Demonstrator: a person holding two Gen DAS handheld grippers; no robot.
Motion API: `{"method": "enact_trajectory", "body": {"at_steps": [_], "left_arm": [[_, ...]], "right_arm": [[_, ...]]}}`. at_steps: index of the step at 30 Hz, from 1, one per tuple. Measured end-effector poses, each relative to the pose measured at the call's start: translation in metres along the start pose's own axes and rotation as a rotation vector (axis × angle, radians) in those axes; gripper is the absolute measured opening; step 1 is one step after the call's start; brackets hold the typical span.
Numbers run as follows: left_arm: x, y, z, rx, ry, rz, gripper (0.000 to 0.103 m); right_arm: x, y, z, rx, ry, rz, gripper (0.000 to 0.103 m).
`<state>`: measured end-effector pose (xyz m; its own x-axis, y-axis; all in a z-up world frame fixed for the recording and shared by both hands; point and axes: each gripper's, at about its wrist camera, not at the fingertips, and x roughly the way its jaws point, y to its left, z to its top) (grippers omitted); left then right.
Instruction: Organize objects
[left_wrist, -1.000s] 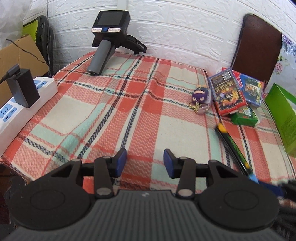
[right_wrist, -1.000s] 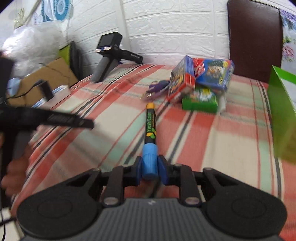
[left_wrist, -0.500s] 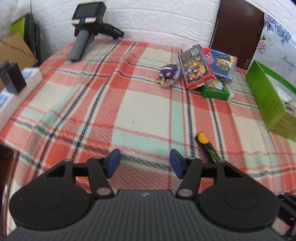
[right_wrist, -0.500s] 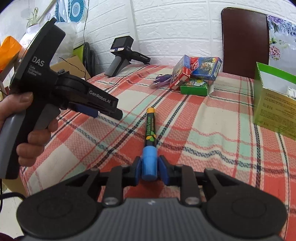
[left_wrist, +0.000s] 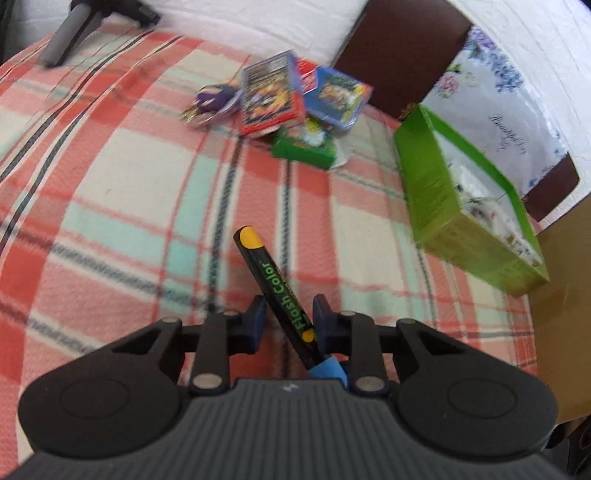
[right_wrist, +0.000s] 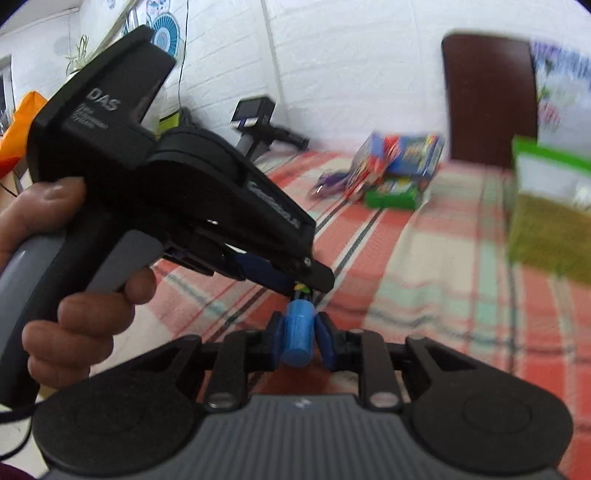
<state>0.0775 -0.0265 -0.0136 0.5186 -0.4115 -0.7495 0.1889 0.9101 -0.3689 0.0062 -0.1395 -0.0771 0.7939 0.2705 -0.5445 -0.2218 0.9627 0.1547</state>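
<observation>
The left gripper (left_wrist: 289, 322) sits with its blue pads apart on either side of the Flash Color marker (left_wrist: 276, 281), neither pad clearly touching the barrel. The marker's long axis runs forward and slightly left between them, orange end ahead over the plaid tablecloth (left_wrist: 118, 192). Its blue cap (right_wrist: 298, 334) is pinched in the right gripper (right_wrist: 299, 338), just behind the left one. Closing the left pads looks like the next call. Far right stands the green box (left_wrist: 436, 192).

Both wrist views face the plaid tablecloth (left_wrist: 147, 166), sharing the marker (left_wrist: 280, 284).
</observation>
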Motion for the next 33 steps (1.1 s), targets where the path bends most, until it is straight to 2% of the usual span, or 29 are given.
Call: {"method": "enact_trajectory", "body": {"at_steps": [3, 10, 13, 17, 19, 24, 26, 33], "left_arm": [[-0.001, -0.024, 0.020, 0.050, -0.024, -0.038, 0.027], [0.014, -0.113, 0.070, 0.228, -0.086, -0.135, 0.023], [0.034, -0.152, 0.085, 0.298, -0.100, -0.157, 0.023], [0.067, -0.184, 0.096, 0.334, -0.078, -0.169, 0.022], [0.081, -0.194, 0.099, 0.346, -0.070, -0.158, 0.022], [0.103, -0.211, 0.102, 0.394, -0.048, -0.114, 0.024], [0.102, -0.210, 0.100, 0.408, -0.060, -0.090, 0.024], [0.079, -0.192, 0.087, 0.406, -0.084, -0.070, 0.025]], "right_arm": [[-0.011, -0.015, 0.005, 0.022, -0.066, -0.033, 0.020], [-0.033, -0.072, 0.030, 0.064, -0.229, -0.204, 0.020], [-0.036, -0.108, 0.041, 0.103, -0.260, -0.265, 0.020], [-0.031, -0.152, 0.048, 0.153, -0.257, -0.317, 0.020], [-0.028, -0.168, 0.050, 0.169, -0.266, -0.329, 0.021], [-0.007, -0.194, 0.051, 0.203, -0.216, -0.395, 0.022], [-0.009, -0.201, 0.047, 0.241, -0.232, -0.418, 0.027], [-0.028, -0.190, 0.043, 0.277, -0.276, -0.418, 0.029]]}}
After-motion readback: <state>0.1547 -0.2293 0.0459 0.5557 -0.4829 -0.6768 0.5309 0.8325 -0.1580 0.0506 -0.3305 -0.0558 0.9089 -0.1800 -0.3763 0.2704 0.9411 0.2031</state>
